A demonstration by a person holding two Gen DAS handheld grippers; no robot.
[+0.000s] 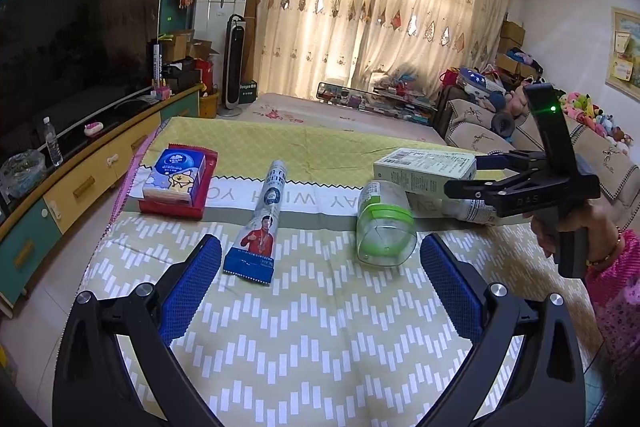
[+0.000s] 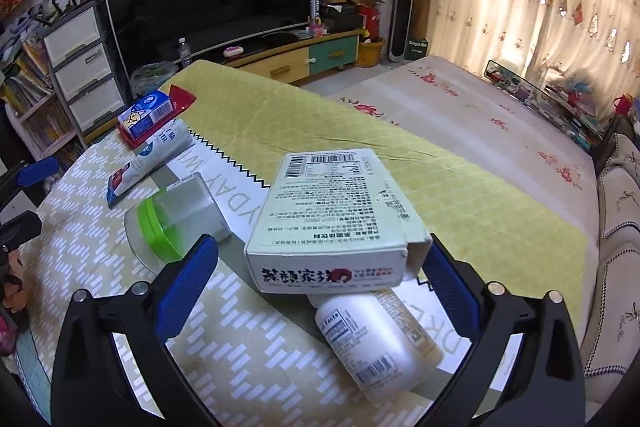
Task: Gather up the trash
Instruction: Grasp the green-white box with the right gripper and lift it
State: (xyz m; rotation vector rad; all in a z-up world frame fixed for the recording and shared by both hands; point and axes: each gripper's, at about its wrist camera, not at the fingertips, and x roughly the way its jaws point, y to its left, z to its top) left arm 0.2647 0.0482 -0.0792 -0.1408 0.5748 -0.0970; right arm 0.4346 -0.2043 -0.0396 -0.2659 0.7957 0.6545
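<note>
Trash lies on a patterned cloth on the table (image 1: 320, 327). A tube-shaped wrapper (image 1: 260, 223) with a man's picture lies ahead of my left gripper (image 1: 320, 267), which is open and empty. A clear jar with a green lid (image 1: 384, 223) lies on its side. My right gripper (image 2: 320, 271) is open around a pale green carton (image 2: 332, 215), which rests tilted on a white bottle (image 2: 376, 339). The carton (image 1: 424, 169) and right gripper (image 1: 472, 175) also show in the left wrist view. A blue tissue pack (image 1: 174, 177) sits on a red box (image 1: 176, 205).
A TV (image 1: 72, 43) and low cabinet (image 1: 80, 183) run along the left. A floral mat (image 2: 460, 107) and a sofa (image 1: 520, 139) with plush toys lie beyond the table. A drawer unit (image 2: 80, 67) stands by the TV.
</note>
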